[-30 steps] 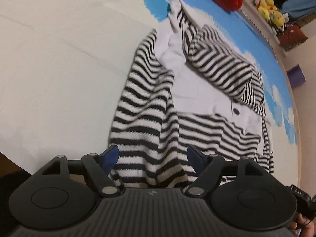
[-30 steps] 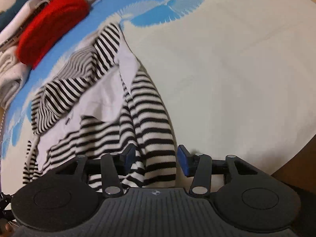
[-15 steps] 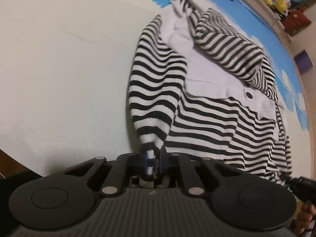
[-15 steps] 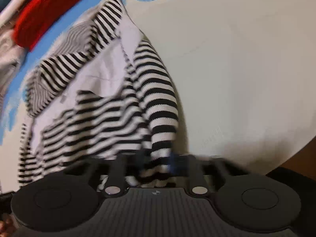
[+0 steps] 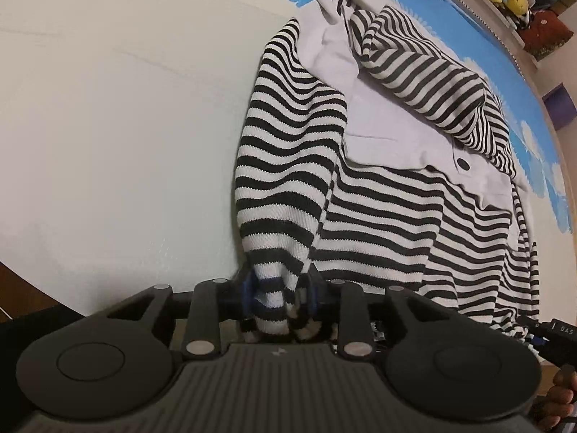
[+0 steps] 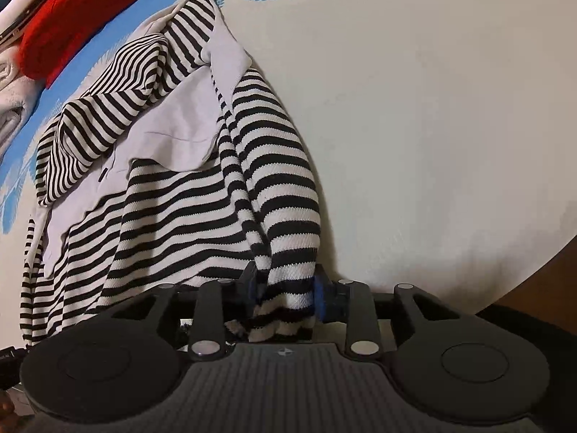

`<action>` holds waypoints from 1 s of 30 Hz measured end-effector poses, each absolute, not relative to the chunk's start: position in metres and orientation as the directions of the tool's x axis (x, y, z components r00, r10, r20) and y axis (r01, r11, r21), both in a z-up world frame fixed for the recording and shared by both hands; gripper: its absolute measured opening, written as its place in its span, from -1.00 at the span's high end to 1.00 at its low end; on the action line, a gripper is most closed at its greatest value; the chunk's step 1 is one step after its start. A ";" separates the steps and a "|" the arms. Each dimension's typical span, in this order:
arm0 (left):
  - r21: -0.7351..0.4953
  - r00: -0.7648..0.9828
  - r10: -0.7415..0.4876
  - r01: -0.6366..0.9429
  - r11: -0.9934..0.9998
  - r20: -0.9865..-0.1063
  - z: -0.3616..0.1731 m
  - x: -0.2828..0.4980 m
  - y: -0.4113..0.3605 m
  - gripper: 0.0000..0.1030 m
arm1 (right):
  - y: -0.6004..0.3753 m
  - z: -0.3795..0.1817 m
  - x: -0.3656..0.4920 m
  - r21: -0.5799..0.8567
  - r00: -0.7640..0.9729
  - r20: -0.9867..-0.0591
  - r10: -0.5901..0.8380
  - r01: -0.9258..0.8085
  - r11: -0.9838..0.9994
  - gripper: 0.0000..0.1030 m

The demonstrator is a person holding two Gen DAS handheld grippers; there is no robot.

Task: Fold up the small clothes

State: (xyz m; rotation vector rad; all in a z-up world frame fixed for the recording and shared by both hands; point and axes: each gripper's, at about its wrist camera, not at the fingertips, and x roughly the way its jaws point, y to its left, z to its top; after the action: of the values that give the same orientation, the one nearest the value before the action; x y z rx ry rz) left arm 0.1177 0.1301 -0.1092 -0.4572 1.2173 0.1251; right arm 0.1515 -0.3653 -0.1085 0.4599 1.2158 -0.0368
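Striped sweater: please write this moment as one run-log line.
stage: grasp | left gripper: shut on striped sweater | right gripper: shut on striped sweater | fold: not yet

Left gripper (image 5: 279, 294): low, near camera, pointing forward; blue-padded fingers (image 5: 249, 290) drawn close, pinching bunched fabric between them; black linkage arms angled inward

Right gripper (image 6: 288, 292): same posture, low and forward; blue pads (image 6: 321, 294) closed in on gathered cloth, wad bulging between them; linkage arms folded inward

Bare hand (image 5: 562, 397): at lower right edge of left view, fingers curled around black handle; partly cut off by frame
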 end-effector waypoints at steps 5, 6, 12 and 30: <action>-0.263 0.349 -0.142 -0.331 0.906 -0.926 -0.110 0.118 0.130 0.36 | -0.364 -0.108 0.152 0.314 0.356 -0.910 0.213 0.253 0.915 0.38; -0.263 0.349 -0.141 -0.331 0.906 -0.926 -0.110 0.118 0.129 0.36 | -0.364 -0.108 0.152 0.314 0.356 -0.910 0.214 0.252 0.915 0.38; -0.257 0.351 -0.136 -0.324 0.910 -0.926 -0.111 0.119 0.129 0.36 | -0.364 -0.108 0.151 0.308 0.354 -0.911 0.211 0.245 0.919 0.38; -0.357 0.517 -0.271 -0.073 0.931 -0.812 0.012 0.075 0.132 0.85 | -0.391 0.009 0.112 0.501 0.603 -0.705 0.374 0.049 0.864 0.88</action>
State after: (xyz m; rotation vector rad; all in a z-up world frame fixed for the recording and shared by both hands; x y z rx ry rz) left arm 0.0748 0.1322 0.0122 -0.3703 1.0271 -0.1220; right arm 0.1124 -0.3912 0.0086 0.5103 0.9138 0.1978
